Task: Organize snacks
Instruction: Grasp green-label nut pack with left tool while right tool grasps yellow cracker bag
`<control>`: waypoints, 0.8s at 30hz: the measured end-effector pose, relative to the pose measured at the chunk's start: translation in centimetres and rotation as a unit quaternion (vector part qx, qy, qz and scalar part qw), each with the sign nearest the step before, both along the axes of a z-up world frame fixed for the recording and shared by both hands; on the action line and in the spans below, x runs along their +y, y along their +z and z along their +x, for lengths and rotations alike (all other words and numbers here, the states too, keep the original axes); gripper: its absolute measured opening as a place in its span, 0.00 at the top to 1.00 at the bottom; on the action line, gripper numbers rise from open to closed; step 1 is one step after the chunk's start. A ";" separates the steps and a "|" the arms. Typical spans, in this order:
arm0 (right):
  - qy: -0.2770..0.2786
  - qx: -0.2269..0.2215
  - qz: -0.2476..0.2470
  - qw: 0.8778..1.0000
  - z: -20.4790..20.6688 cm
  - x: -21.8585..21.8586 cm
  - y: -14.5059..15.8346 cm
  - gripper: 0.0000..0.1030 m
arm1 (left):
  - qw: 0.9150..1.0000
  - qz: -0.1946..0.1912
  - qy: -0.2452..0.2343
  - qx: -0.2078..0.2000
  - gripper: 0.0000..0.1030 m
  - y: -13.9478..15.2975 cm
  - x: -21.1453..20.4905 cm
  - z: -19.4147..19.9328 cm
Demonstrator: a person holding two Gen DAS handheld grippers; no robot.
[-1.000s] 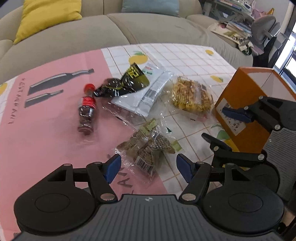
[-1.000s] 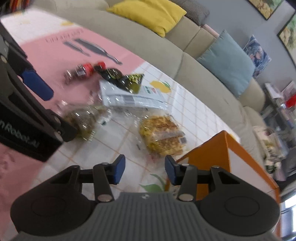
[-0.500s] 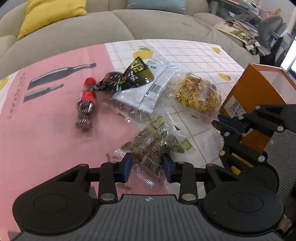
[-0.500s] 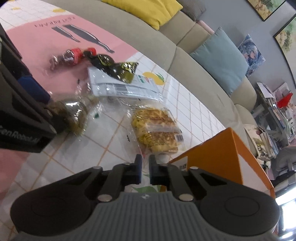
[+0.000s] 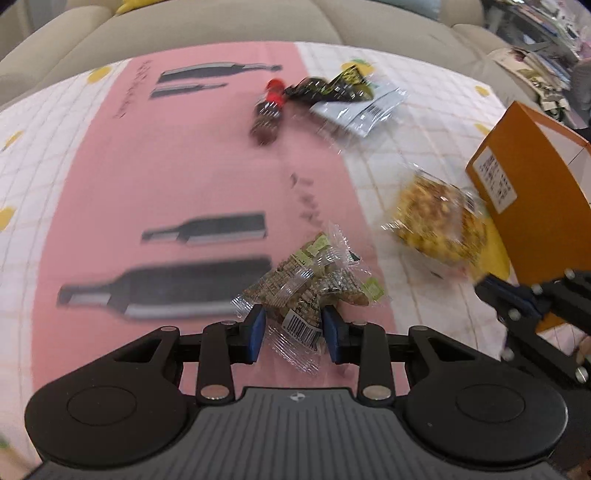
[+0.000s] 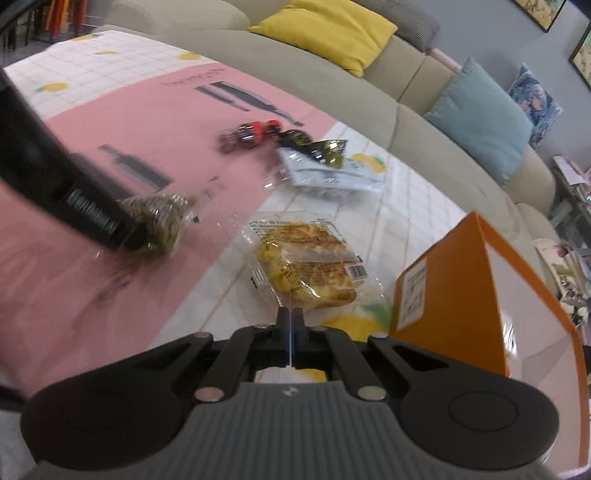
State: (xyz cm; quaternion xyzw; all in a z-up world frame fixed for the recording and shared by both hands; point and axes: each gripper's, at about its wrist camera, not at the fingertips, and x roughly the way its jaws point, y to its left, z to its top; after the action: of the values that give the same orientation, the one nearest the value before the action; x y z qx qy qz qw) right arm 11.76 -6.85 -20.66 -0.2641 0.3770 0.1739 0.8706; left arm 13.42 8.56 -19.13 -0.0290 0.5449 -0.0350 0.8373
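My left gripper (image 5: 293, 334) is shut on a clear bag of brown snack pieces (image 5: 310, 284), lifted above the pink cloth; that bag also shows in the right wrist view (image 6: 159, 218). My right gripper (image 6: 290, 319) is shut on the edge of a clear bag of yellow pastry (image 6: 306, 266), which also shows in the left wrist view (image 5: 439, 225). An orange box (image 6: 461, 288) stands open at the right, next to the pastry bag. A small cola bottle (image 5: 267, 110), a dark packet (image 5: 332, 88) and a white packet (image 5: 362, 107) lie farther back.
A pink and white tablecloth (image 5: 166, 155) covers the table. A beige sofa (image 6: 369, 92) with a yellow cushion (image 6: 332, 33) and a blue cushion (image 6: 484, 118) curves behind it. Books and clutter (image 5: 535, 70) lie at the far right.
Both grippers have closed, the left on the brown snack bag, the right on the yellow pastry bag. Both bags have shifted away from the bottle and packets.
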 end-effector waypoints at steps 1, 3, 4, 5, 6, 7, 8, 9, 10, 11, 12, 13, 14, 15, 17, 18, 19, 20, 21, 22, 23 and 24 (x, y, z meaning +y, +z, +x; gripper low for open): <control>0.002 0.007 0.005 1.000 -0.7 -0.2 0.2 1.00 | 1.000 -0.002 0.006 0.007 0.64 0.1 0.2 -0.5; 0.005 0.021 0.014 1.000 -2.1 -0.6 0.6 1.00 | 1.000 -0.012 0.013 0.017 0.64 0.1 0.4 -1.5; 0.006 0.025 0.017 1.000 -2.6 -0.8 0.8 1.00 | 1.000 -0.014 0.016 0.019 0.64 0.2 0.3 -1.8; 0.006 0.030 0.020 0.999 -3.0 -1.0 1.0 1.00 | 1.000 -0.013 0.017 0.021 0.64 0.2 0.3 -2.3; 0.006 0.035 0.024 0.999 -3.2 -1.1 1.3 1.00 | 1.000 -0.010 0.016 0.023 0.64 0.1 0.1 -2.6; 0.005 0.041 0.028 0.999 -3.5 -1.3 1.6 1.00 | 1.000 -0.007 0.014 0.024 0.64 0.1 -0.1 -2.9; 0.003 0.050 0.032 0.998 -3.5 -1.5 1.9 1.00 | 1.000 -0.005 0.011 0.024 0.64 0.1 -0.3 -3.2; 0.000 0.064 0.038 0.997 -3.6 -1.6 2.0 1.00 | 1.000 -0.004 0.006 0.025 0.63 0.2 -0.6 -3.4; -0.005 0.078 0.044 0.996 -3.6 -1.8 2.0 1.00 | 1.000 -0.003 0.002 0.025 0.63 0.2 -0.7 -3.6; -0.013 0.092 0.052 0.994 -3.5 -2.1 2.0 1.00 | 1.000 -0.001 -0.002 0.024 0.63 0.3 -0.8 -3.6; -0.020 0.100 0.057 0.993 -3.5 -2.4 1.9 1.00 | 1.000 0.000 -0.007 0.022 0.62 0.3 -0.9 -3.6; -0.029 0.108 0.059 0.992 -3.3 -2.6 1.6 1.00 | 1.000 0.003 -0.013 0.018 0.62 0.4 -1.0 -3.7; -0.037 0.117 0.062 0.990 -3.0 -2.9 1.5 1.00 | 1.000 0.006 -0.021 0.014 0.62 0.5 -1.1 -3.7; -0.044 0.125 0.069 0.989 -2.8 -3.2 1.4 1.00 | 0.999 0.010 -0.032 0.010 0.57 0.7 -1.1 -3.7; -0.055 0.143 0.083 0.985 -2.5 -3.6 1.5 0.96 | 0.998 0.012 -0.057 0.003 0.47 1.1 -1.3 -3.7; -0.063 0.146 0.090 0.983 -2.5 -3.9 1.5 0.91 | 0.997 0.011 -0.072 -0.002 0.41 1.4 -1.4 -3.6; -0.070 0.146 0.094 0.982 -2.4 -4.1 1.6 0.84 | 0.996 0.013 -0.087 -0.011 0.34 1.7 -1.5 -3.7; -0.077 0.147 0.101 0.981 -2.3 -4.4 1.8 0.66 | 0.995 0.017 -0.100 -0.019 0.31 1.9 -1.6 -3.6; -0.085 0.146 0.111 0.979 -2.3 -4.7 2.0 0.56 | 0.992 0.024 -0.121 -0.026 0.26 2.1 -1.9 -3.6; -0.094 0.144 0.125 0.977 -2.2 -5.1 2.2 0.55 | 0.989 0.032 -0.141 -0.029 0.23 2.1 -2.2 -3.5; -0.104 0.146 0.143 0.973 -1.9 -5.4 2.3 0.54 | 0.986 0.041 -0.158 -0.027 0.23 2.0 -2.6 -3.4; -0.114 0.151 0.158 0.969 -1.7 -5.7 2.4 0.47 | 0.983 0.054 -0.175 -0.023 0.23 1.8 -2.9 -3.3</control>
State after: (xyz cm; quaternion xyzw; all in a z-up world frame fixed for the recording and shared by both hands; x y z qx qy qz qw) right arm 10.05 -12.51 -18.29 -0.0489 0.4993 0.1691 0.8484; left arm 10.17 5.62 -17.34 0.1128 0.5229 -0.1527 0.8310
